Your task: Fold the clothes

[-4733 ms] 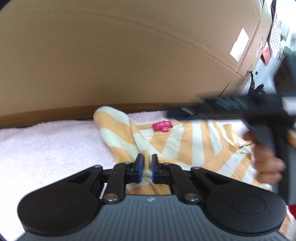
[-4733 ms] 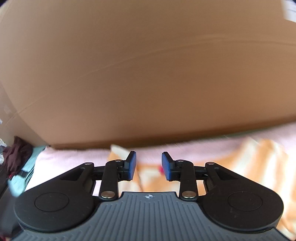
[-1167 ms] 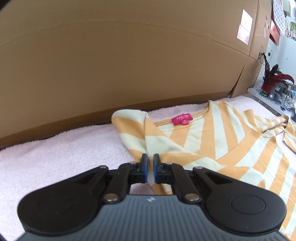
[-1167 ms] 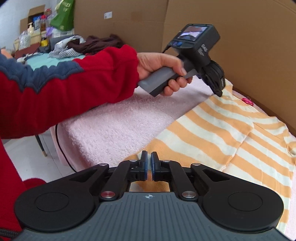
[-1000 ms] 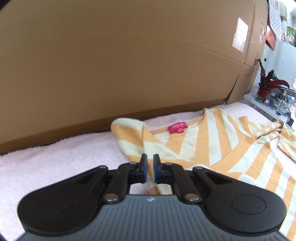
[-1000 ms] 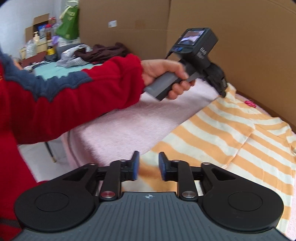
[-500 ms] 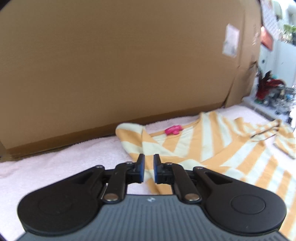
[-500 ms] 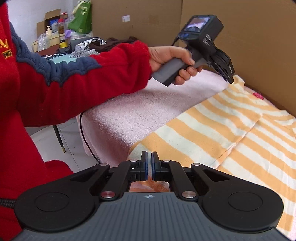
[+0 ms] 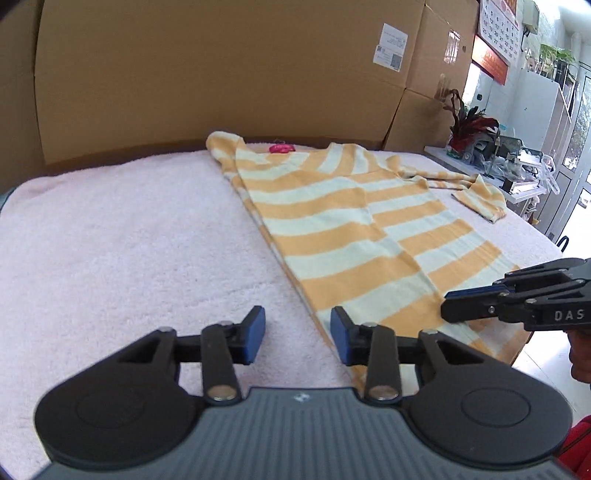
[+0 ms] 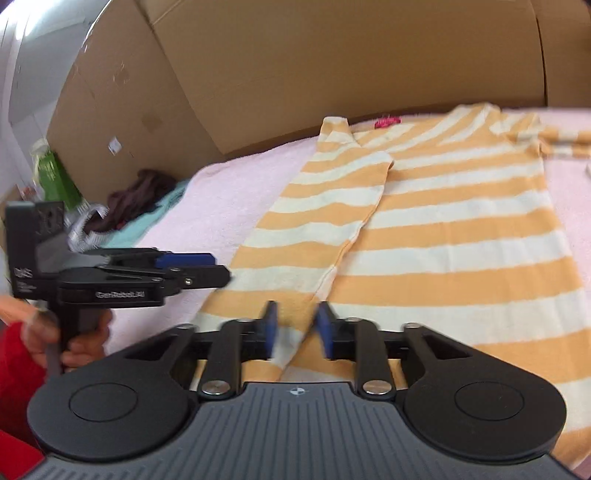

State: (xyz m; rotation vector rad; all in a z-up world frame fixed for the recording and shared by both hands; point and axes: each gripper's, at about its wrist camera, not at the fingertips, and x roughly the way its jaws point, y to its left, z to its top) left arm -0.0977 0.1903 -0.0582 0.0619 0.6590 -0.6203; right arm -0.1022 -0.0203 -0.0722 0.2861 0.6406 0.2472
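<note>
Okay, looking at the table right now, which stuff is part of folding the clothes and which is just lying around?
Part of the job:
striped shirt, one side already folded over
pink towel under it
left gripper, open
right gripper, open

Just lying about:
cardboard boxes
pile of dark clothes
wall calendar
red-leaved plant

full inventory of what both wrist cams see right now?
Shirt: one, orange and cream stripes, flat on the towel, one side folded over, other sleeve out
Neck label: one, pink, at the collar
Towel: one, pale pink, covers the table
Cardboard boxes: several, brown, behind the table
Clothes pile: dark and teal, past the towel's far end
Calendar: one, on the wall
Shelf clutter: small items, too small to tell
Left gripper: black, blue pads, open, at the shirt's hem edge
Right gripper: black, open, over the hem
Hand: one, on the left gripper's handle
</note>
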